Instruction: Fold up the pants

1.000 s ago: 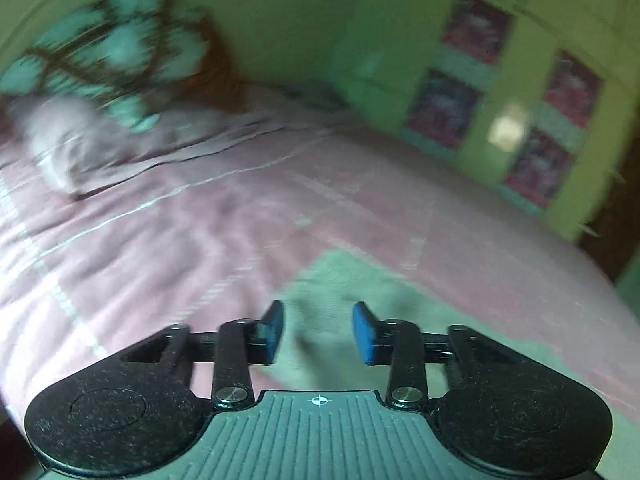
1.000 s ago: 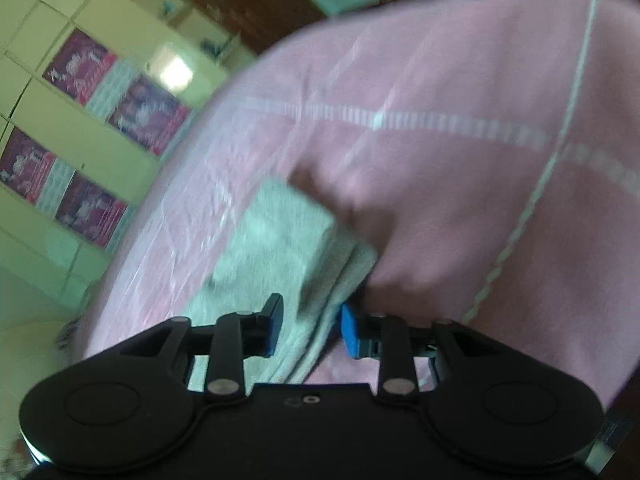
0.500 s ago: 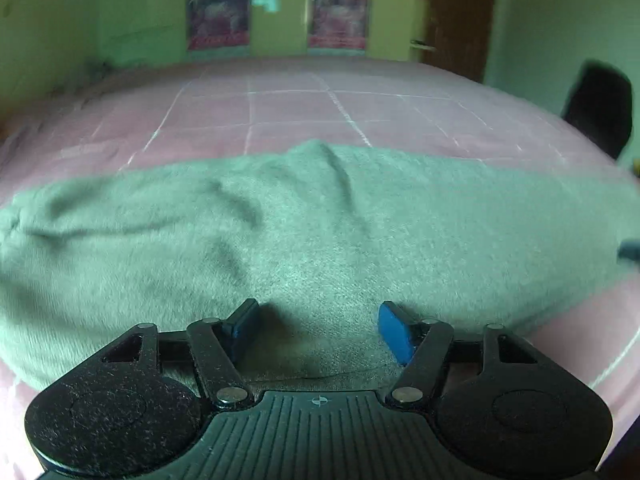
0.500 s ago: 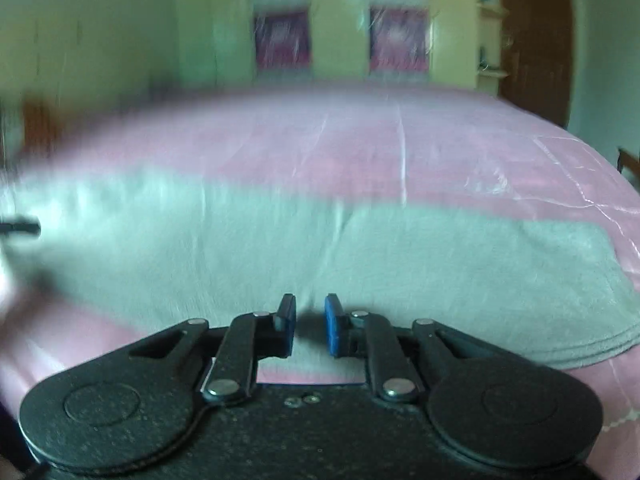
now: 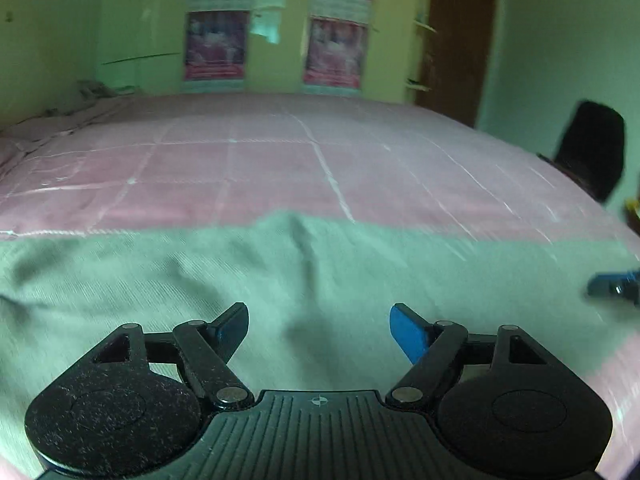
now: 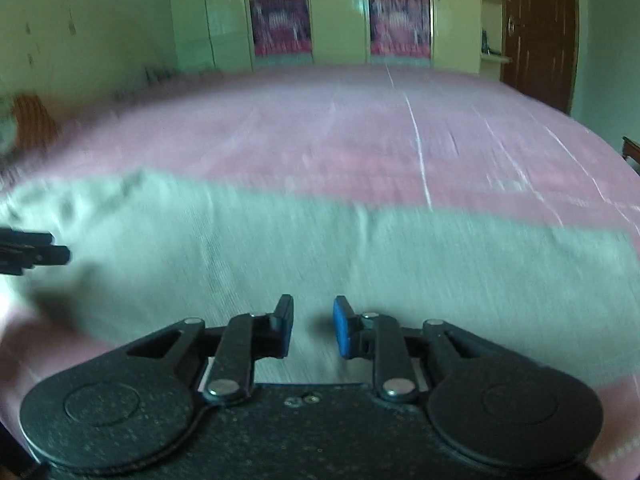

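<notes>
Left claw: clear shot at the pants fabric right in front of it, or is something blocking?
Probably yes. The left claw has its jaws opening with nothing pinched, right above the grey-green pants spread on the pink bedsheet. The right claw sits off to the side, not in the way.

Pants [image 5: 320, 280] blurred, both ends cut off.

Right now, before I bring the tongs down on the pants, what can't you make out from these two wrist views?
- Pants: near edge hidden behind the left tongs body, left wrist view; layers and waistband end unclear.
- Pants in the right wrist view: motion blur smears the weave; near edge hidden under the right tongs.
- Both tongs are opening, nothing between the pads; contact with the cloth unreadable.
- Bed: far-left bedding blurred.
</notes>
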Available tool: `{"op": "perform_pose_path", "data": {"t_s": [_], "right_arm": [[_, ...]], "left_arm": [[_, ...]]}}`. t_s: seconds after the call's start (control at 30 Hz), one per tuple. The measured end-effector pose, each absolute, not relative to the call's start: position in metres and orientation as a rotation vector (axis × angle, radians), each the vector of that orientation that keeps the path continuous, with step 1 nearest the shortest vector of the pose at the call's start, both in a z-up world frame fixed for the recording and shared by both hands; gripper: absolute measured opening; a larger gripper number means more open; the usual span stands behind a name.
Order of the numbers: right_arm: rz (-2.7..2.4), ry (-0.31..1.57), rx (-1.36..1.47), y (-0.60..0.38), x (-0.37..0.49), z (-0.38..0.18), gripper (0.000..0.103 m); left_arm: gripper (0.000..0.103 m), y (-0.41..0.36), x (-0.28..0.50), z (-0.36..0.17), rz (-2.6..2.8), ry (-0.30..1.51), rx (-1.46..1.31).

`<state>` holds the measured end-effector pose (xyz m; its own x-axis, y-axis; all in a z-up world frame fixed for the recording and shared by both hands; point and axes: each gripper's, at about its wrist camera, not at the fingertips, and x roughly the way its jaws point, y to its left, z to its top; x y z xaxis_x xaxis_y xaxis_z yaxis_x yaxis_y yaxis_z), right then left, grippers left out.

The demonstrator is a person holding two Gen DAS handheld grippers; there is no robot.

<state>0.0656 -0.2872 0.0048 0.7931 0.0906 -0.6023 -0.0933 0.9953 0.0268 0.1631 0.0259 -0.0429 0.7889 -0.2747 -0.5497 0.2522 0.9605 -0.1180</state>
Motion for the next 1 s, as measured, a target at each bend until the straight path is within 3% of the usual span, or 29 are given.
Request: {"op": "perform_pose_path", "data": {"t_s": [0.07, 0.13, 0.23, 0.33, 0.47, 0.53, 0.63, 0.73, 0.83, 0.9, 0.97, 1.0], "right_arm": [[0.100, 0.633, 0.008, -0.284, 0.083, 0.009, 0.022], [0.095, 0.642, 0.011, -0.277, 0.106, 0.004, 0.020], [0.029, 0.770, 0.020, -0.280, 0.135, -0.018, 0.019], [0.020, 0.744, -0.001, -0.275, 0.135, -0.005, 0.025], [0.024, 0.663, -0.002, -0.282, 0.139, 0.002, 0.028], [-0.016, 0.748, -0.008, -0.292, 0.159, -0.019, 0.028], [-0.011, 0.739, 0.017, -0.296, 0.161, -0.012, 0.029], [-0.047, 0.674, -0.026, -0.304, 0.151, -0.004, 0.031], [-0.055, 0.739, 0.028, -0.335, 0.160, -0.020, 0.025], [-0.105, 0.708, 0.053, -0.350, 0.153, -0.005, 0.033], [-0.189, 0.689, 0.028, -0.373, 0.150, -0.002, 0.029], [-0.227, 0.726, 0.077, -0.399, 0.152, -0.006, 0.018]], "left_arm": [[0.078, 0.032, 0.184, -0.043, -0.250, 0.619, -0.063], [0.077, 0.037, 0.215, -0.059, -0.155, 0.751, -0.054], [0.077, 0.045, 0.232, -0.064, -0.145, 0.835, -0.071], [0.078, 0.064, 0.228, -0.040, -0.123, 0.718, -0.067], [0.079, 0.098, 0.260, -0.070, -0.047, 0.843, -0.065], [0.080, 0.099, 0.258, -0.069, -0.063, 0.832, -0.060], [0.080, 0.099, 0.239, -0.053, -0.091, 0.745, -0.079], [0.082, 0.095, 0.237, -0.069, -0.091, 0.782, -0.002], [0.082, 0.090, 0.224, -0.058, -0.102, 0.760, 0.015], [0.083, 0.091, 0.224, -0.059, -0.107, 0.768, 0.017], [0.084, 0.092, 0.218, -0.065, -0.115, 0.766, 0.034], [0.085, 0.094, 0.215, -0.066, -0.117, 0.762, 0.030]]}}
